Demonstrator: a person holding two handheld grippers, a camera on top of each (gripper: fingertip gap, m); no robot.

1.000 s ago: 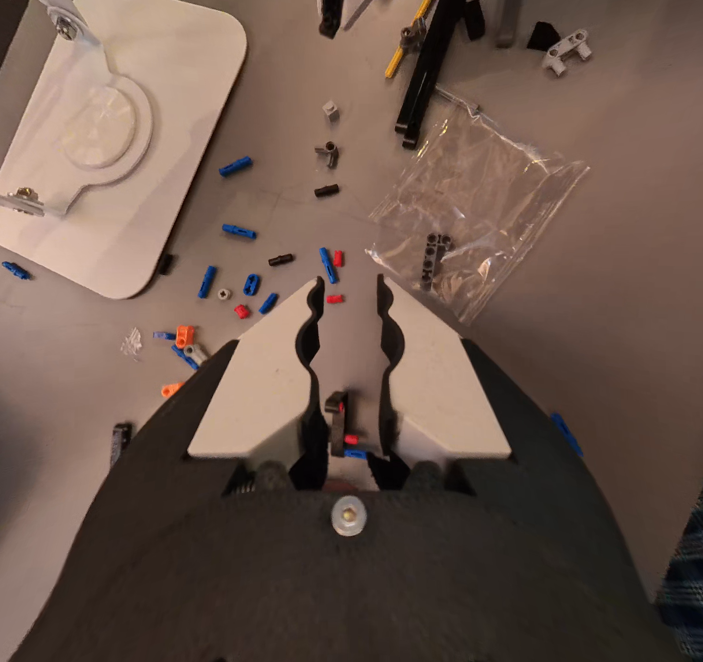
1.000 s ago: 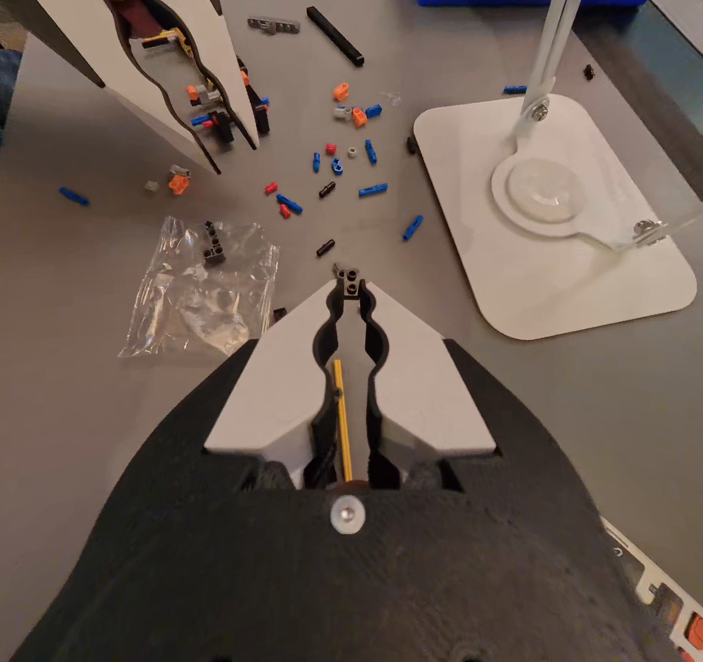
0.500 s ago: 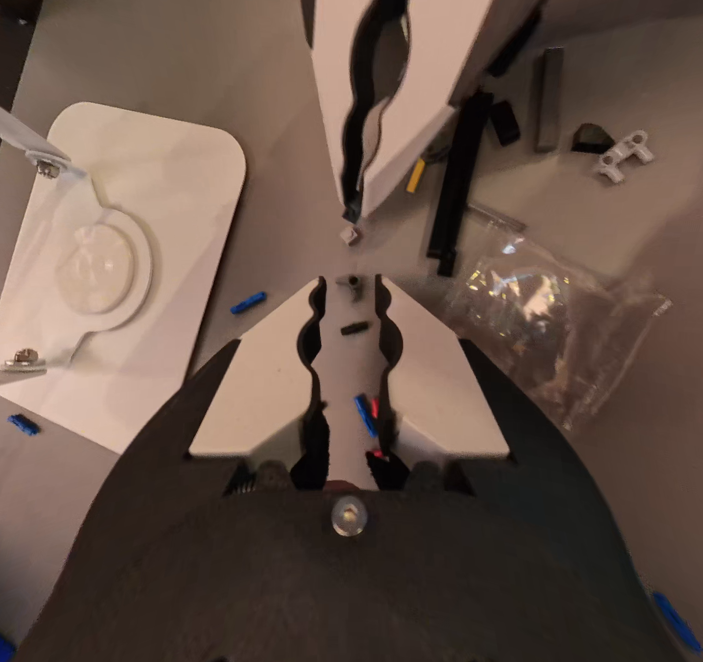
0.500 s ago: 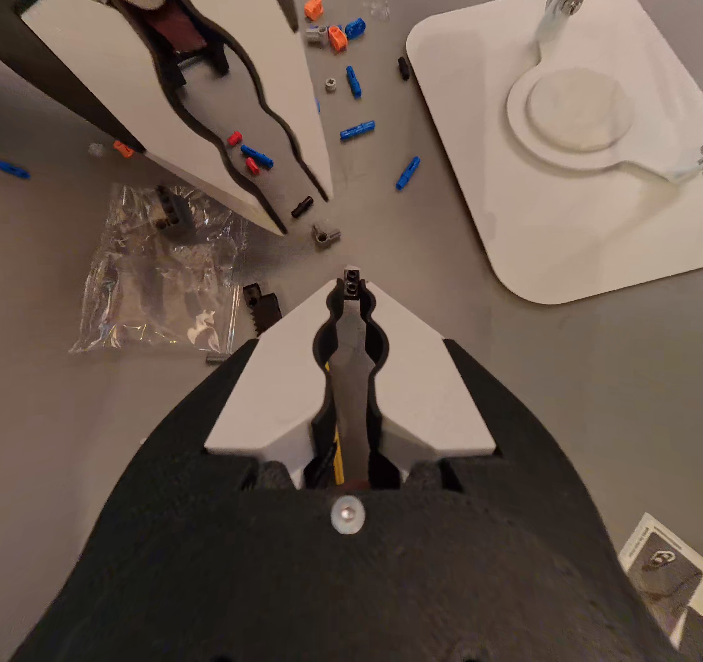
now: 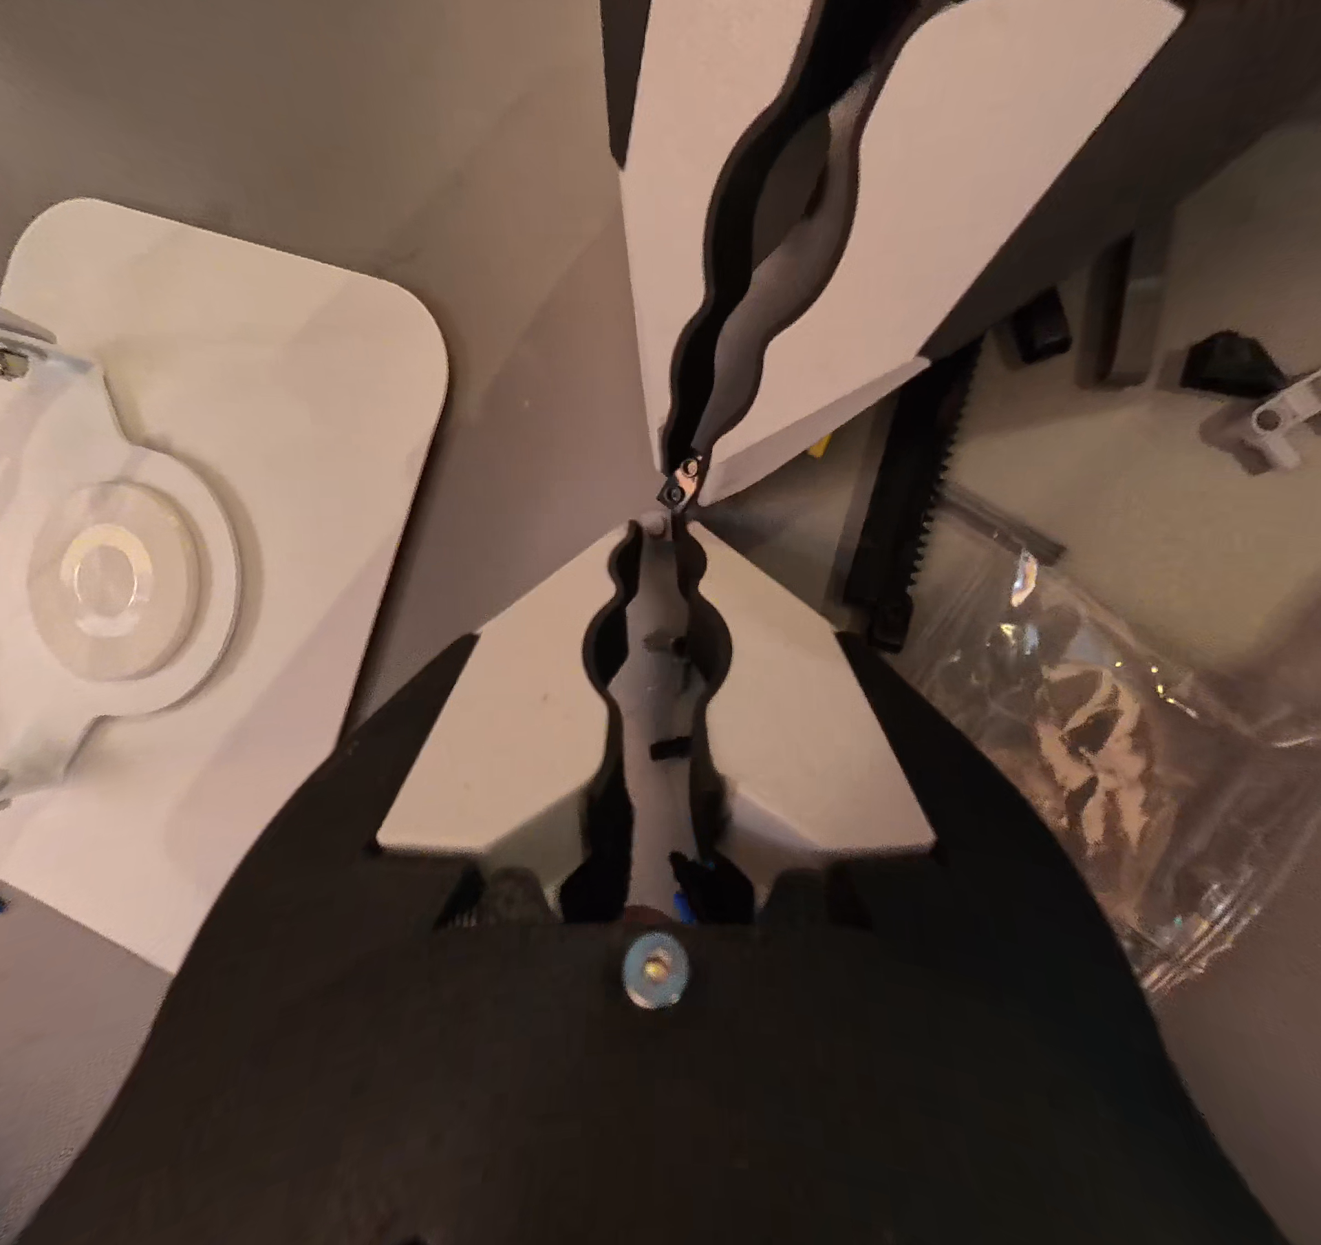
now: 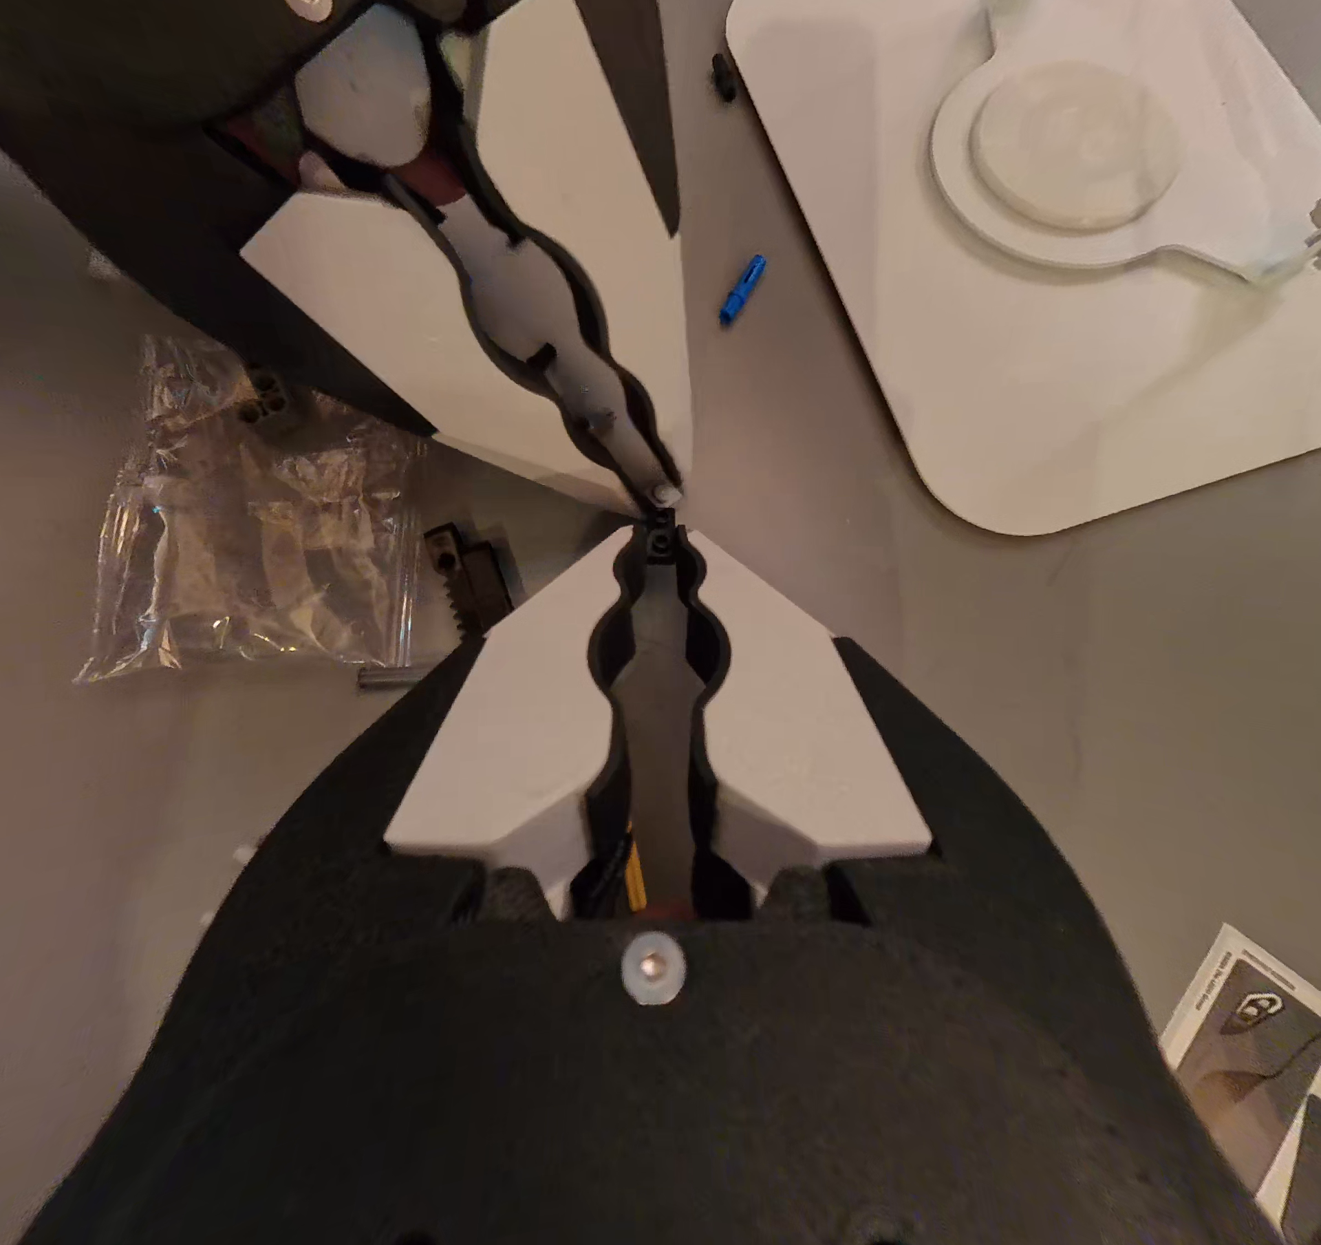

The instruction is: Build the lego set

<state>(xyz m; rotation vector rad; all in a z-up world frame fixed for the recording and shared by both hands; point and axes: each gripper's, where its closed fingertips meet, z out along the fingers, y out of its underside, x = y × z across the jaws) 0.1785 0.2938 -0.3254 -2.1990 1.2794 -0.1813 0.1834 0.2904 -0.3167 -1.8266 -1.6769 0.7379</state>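
Fingers of the right gripper pinch a small black brick tip to tip against the pale grey piece nipped by the left gripper, so the build looks barely begun, with most parts loose on the desk

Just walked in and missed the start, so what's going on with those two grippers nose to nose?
A person is joining two lego pieces above the grey table. The right gripper is shut on a small black piece; the left gripper pinches a small light grey piece. The tips meet, the pieces touching or nearly so. Other parts and a clear plastic bag lie around.
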